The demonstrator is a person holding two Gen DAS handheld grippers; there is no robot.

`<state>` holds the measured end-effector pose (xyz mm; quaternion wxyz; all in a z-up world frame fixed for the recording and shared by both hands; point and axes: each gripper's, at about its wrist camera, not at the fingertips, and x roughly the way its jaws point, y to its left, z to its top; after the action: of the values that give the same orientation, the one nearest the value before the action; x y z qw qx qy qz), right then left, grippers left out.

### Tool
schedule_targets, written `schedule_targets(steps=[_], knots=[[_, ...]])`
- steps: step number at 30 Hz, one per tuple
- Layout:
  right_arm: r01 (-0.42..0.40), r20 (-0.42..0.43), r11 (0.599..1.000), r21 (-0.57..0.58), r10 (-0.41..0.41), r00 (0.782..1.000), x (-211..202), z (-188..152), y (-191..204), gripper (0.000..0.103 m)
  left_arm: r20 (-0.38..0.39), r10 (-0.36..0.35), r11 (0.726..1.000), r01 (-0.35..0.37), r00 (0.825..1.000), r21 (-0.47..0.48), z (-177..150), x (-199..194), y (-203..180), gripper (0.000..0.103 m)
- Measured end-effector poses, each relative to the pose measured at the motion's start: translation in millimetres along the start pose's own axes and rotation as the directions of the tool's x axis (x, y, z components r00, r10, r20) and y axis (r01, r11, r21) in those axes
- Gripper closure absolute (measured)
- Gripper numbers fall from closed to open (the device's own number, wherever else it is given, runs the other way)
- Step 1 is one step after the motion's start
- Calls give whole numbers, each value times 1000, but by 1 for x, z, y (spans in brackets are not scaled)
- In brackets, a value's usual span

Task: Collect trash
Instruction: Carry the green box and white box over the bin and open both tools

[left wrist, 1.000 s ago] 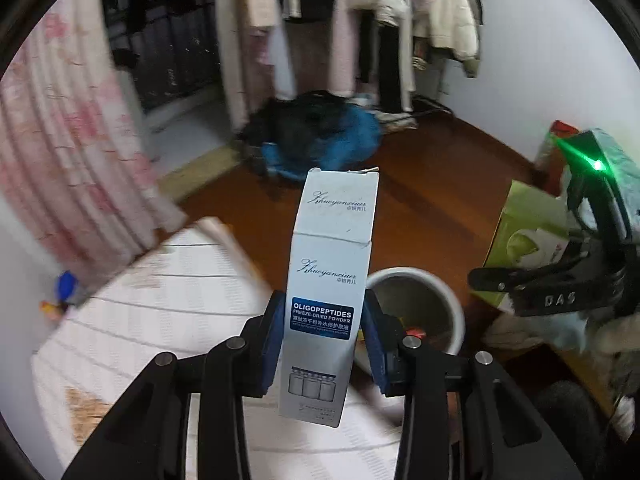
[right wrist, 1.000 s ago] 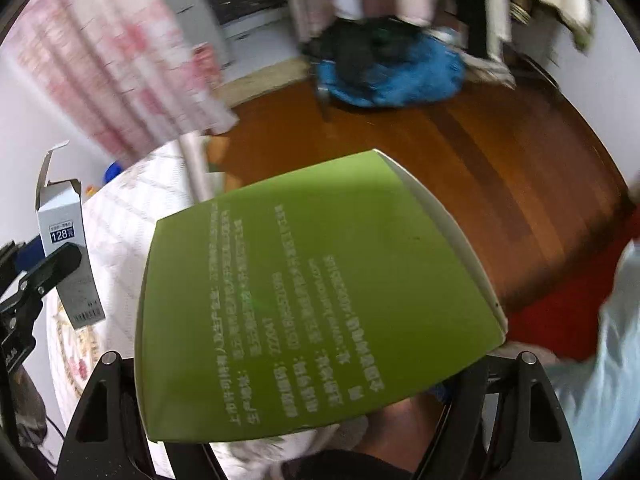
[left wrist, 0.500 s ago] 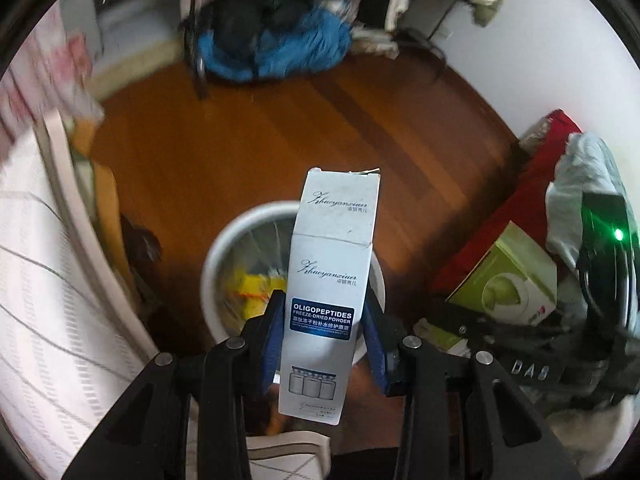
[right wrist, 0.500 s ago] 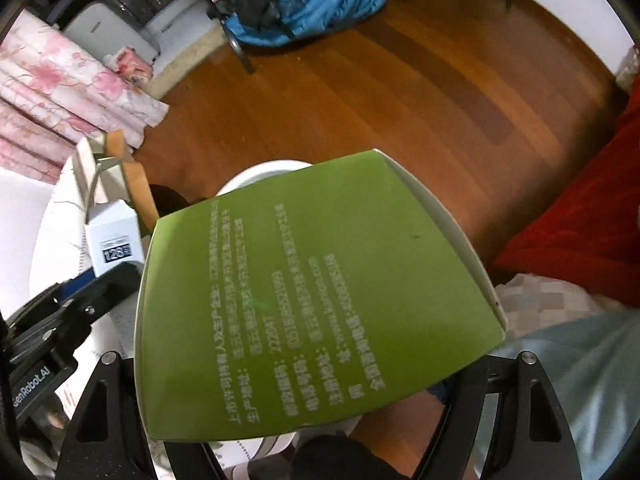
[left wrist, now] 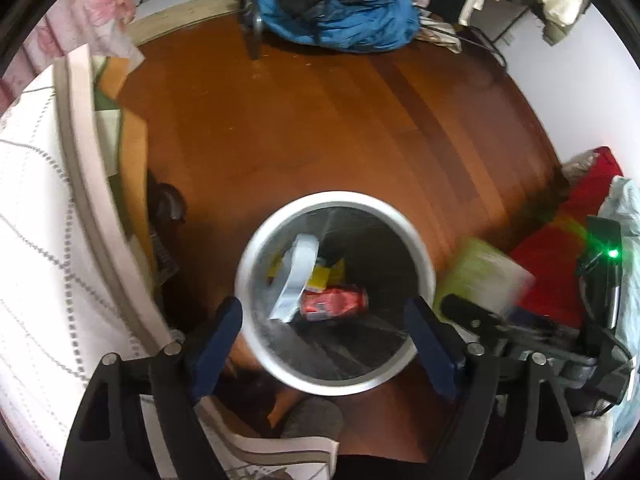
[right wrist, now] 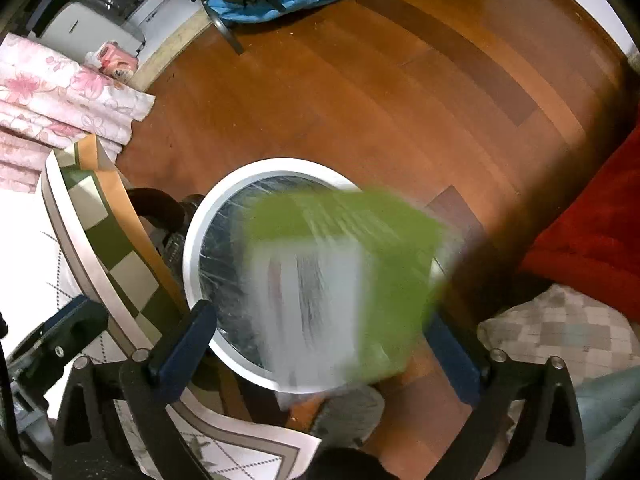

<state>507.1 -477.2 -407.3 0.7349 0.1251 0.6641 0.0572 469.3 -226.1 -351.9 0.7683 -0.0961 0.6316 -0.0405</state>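
— How are the grippers found?
— The left gripper [left wrist: 322, 322] is spread apart, empty, above the bin [left wrist: 424, 264]; a white box [left wrist: 298, 276] is seen inside. The right gripper [right wrist: 320, 332] is spread too, the blurred green box [right wrist: 360, 272] loose over the bin.
— What is left?
— Little can be judged remaining.

Left tongs [left wrist: 324, 332] spread wide, empty, aimed downward. Right tongs [right wrist: 320, 340] likewise spread wide, aimed downward.
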Motion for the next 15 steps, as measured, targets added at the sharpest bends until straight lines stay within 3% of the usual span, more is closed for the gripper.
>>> schedule_targets(steps=[4, 8, 15], knots=[[38, 23, 999, -12, -38, 999, -1, -3, 8, 0, 17, 45, 999, -46, 999, 9, -5, -2, 6, 3], [152, 51, 988, -41, -150, 987, -3, -12, 16, 0, 40, 101, 994, -102, 994, 39, -8, -1, 10, 3], [260, 30, 965, -29, -260, 965, 4, -29, 17, 0, -6, 164, 984, -164, 986, 67, -4, 13, 11, 3]])
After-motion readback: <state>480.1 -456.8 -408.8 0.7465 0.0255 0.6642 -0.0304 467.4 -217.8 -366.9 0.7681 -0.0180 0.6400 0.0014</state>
